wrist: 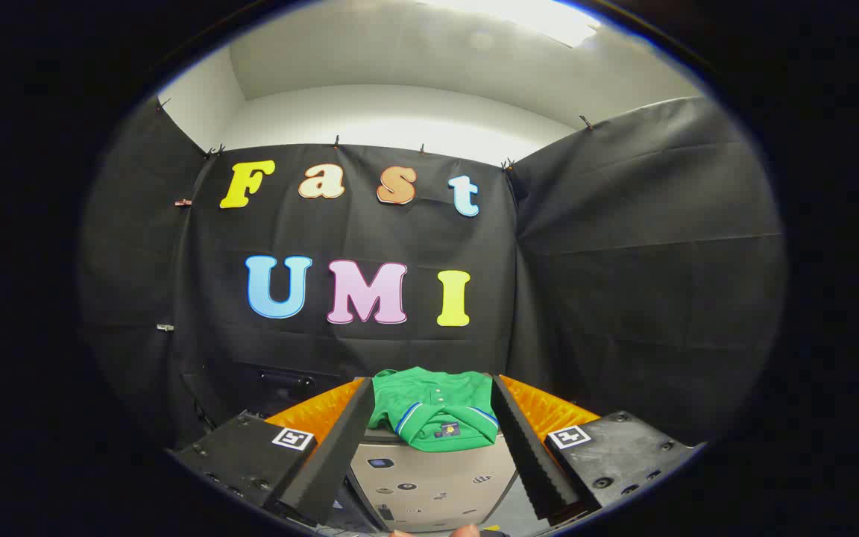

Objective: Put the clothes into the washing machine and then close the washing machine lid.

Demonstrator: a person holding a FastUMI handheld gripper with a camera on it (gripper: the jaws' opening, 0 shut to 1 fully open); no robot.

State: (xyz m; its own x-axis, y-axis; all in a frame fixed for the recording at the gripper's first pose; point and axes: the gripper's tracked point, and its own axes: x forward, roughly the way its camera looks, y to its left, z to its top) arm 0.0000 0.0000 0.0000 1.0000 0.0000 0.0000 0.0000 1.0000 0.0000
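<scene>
Black cloth walls the booth behind a pale washing machine (429, 485), nothing standing between it and the claw (433, 447). Folded green shirt (435, 409) lies on the machine's top — collar toward the camera, long axis running side to side. Claw fingers (340, 455) spread wide, gripping nothing — shirt just ahead between them.

No readable wording is showing. The green shirt (437, 409), lying folded on the washing machine (429, 477), is carrying a small dark patch with a yellow mark, too small to read. Stickers on the machine's front are blurring out. Two black-and-white square markers (293, 438) are sitting on the hand-held gripper (429, 432), holding no letters.
</scene>
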